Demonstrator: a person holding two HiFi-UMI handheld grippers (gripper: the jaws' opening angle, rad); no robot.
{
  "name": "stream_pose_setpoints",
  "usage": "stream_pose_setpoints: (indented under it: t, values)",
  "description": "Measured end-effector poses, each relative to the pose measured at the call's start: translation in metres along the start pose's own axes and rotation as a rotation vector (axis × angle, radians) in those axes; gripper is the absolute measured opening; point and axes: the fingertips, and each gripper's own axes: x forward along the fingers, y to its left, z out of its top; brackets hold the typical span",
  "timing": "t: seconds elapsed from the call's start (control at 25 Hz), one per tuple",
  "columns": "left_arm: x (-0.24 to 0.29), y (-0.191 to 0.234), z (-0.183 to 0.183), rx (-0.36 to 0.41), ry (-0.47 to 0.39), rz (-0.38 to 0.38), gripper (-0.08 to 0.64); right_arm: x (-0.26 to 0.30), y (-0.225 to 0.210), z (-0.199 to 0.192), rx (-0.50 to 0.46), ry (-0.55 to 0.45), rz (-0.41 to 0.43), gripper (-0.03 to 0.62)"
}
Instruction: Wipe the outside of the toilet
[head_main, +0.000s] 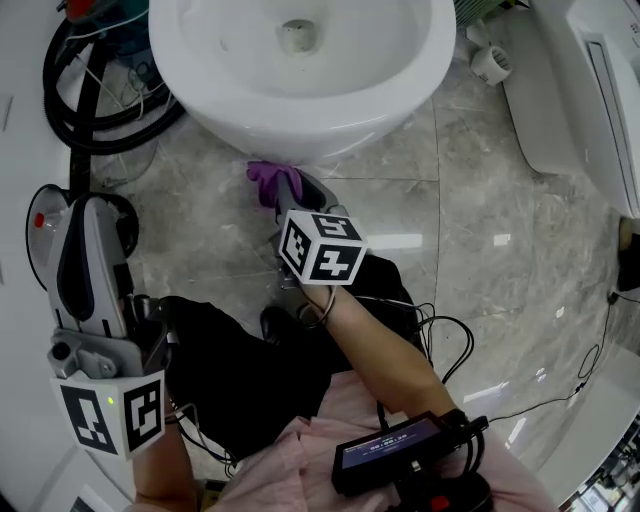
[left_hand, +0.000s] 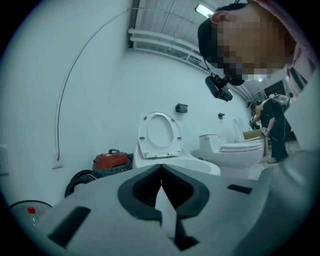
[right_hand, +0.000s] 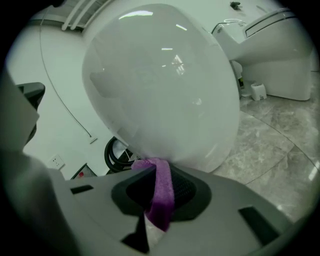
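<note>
We clamp our right gripper (head_main: 288, 196) on a purple cloth (right_hand: 162, 186), which touches the lower front of the toilet bowl (right_hand: 160, 90), just above the marble floor (head_main: 480, 200). Our left gripper (left_hand: 161, 172) hangs aside near the wall, jaws together with nothing between them.

White, glossy toilet (head_main: 300, 90); against its underside, a purple cloth (right_hand: 161, 192). Right tool (right_hand: 152, 172), below the toilet bowl: grey body, black jaw pads, cube (head_main: 322, 246) patterned in black-and-white squares. Left tool (left_hand: 161, 172): the same grey and black. Floor (head_main: 480, 220) around the toilet: grey marble with pale veins. Beside the toilet: red canister (left_hand: 111, 161), black hose (head_main: 88, 100).
</note>
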Motion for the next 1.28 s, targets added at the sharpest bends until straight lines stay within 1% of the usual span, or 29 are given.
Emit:
stream_pose_setpoints:
  t: [0.28,0.68,1.04,1.28]
  values:
    - [0.008,-0.012,0.002,0.001,-0.004,-0.028,0.008,-0.022,-0.022,0.012,-0.040,-0.004,-0.017,0.061]
    - [0.028,-0.039,0.007,0.019,-0.007,-0.084,0.008,-0.046,-0.062,0.036,-0.094,-0.041,-0.066,0.061]
    - [0.043,-0.056,0.010,0.034,0.001,-0.103,0.008,-0.051,-0.099,0.058,-0.118,-0.059,-0.106,0.060]
    - [0.051,-0.063,0.008,0.042,0.012,-0.116,0.008,-0.049,-0.124,0.075,-0.160,-0.074,-0.138,0.060]
